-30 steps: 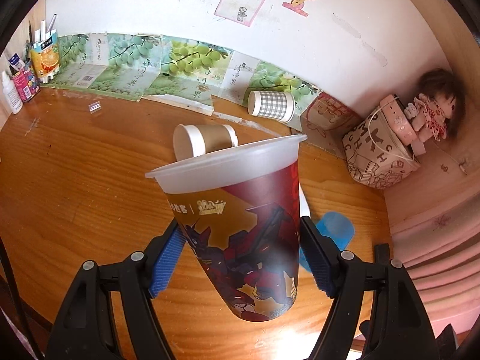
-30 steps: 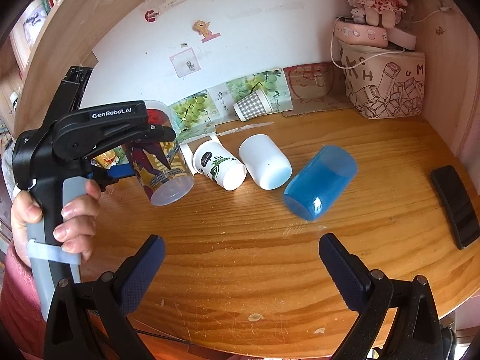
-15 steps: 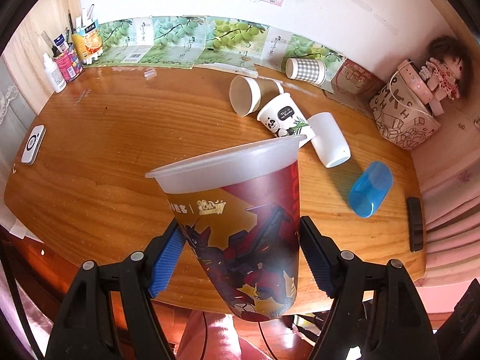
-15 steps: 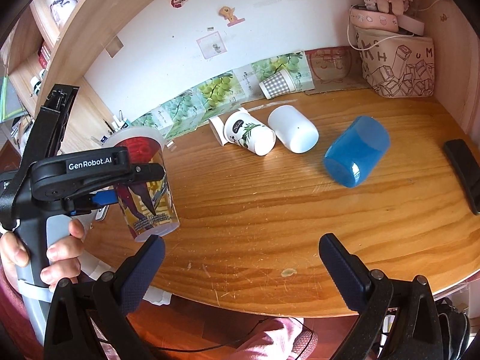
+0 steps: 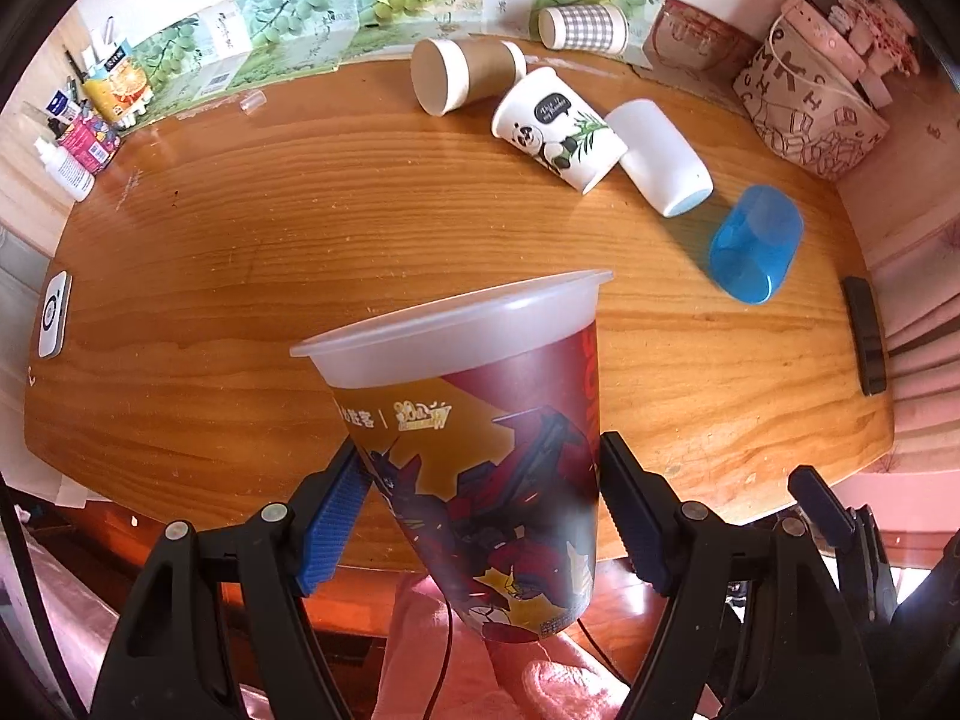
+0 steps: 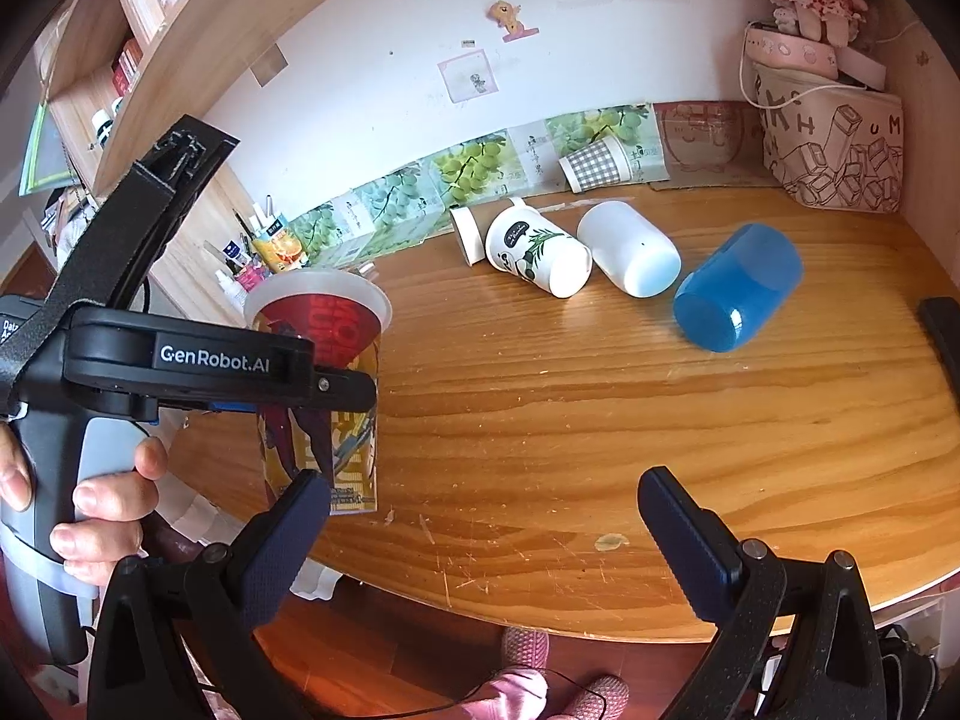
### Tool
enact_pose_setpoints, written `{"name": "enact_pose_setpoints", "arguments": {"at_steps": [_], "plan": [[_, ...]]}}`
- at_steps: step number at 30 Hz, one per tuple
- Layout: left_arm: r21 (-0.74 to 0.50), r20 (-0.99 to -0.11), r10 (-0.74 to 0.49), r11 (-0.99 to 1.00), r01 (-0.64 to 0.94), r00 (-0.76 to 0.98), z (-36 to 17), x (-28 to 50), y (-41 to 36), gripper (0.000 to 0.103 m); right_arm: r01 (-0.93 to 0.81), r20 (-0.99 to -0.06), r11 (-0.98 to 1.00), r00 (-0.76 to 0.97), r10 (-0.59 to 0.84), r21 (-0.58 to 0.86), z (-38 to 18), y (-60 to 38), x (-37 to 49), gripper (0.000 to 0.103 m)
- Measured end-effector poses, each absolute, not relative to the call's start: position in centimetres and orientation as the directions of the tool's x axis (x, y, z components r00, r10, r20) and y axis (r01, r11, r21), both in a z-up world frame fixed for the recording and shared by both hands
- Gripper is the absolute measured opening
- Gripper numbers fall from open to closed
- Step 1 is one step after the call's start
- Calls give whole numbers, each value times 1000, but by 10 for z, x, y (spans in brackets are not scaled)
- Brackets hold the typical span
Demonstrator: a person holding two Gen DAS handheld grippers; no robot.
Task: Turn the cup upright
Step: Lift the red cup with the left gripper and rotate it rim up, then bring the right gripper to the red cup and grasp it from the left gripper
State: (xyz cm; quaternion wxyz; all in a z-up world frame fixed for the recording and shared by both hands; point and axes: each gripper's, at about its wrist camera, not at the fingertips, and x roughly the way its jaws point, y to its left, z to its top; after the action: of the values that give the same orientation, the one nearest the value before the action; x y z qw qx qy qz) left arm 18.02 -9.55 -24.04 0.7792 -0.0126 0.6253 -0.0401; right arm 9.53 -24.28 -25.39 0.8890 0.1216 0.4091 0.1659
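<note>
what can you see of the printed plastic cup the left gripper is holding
The printed plastic cup is frosted and translucent, with a flared rim and red and yellow cartoon artwork plus lettering. It is mouth up, slightly tilted, clamped at mid-body between the left gripper's blue pads. It appears to be near the table's near left edge; contact can't be told.

Wooden table (image 5: 300, 228) with toppled cups: panda (image 5: 558, 129), white (image 5: 660, 156), blue (image 5: 756, 243) (all sideways).

left wrist high over table (image 5: 240, 228), right wrist lower, both sharing fallen cups (image 5: 558, 138)
</note>
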Motion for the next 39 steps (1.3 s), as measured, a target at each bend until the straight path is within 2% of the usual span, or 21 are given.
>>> {"name": "enact_pose_setpoints", "arguments": {"at_steps": [12,19,26,39], "plan": [[-76,-995,-85,987,141,57,-284,200,-103,78,-101,-743,937,584,328,334,-278,-244,104,103],[-94,-994,-103,975,201,33,-291,210,-106,79,-48,-763,947,580,286,319,-282,-242,109,103],[-171,-985,-174,958,231,-6,-291,219,-96,80,-9,-787,966,579,215,258,-283,-239,114,103],[-315,-943,-333,906,283,14,-259,218,-55,81,97,-779,966,613,130,238,-272,-231,125,103]]}}
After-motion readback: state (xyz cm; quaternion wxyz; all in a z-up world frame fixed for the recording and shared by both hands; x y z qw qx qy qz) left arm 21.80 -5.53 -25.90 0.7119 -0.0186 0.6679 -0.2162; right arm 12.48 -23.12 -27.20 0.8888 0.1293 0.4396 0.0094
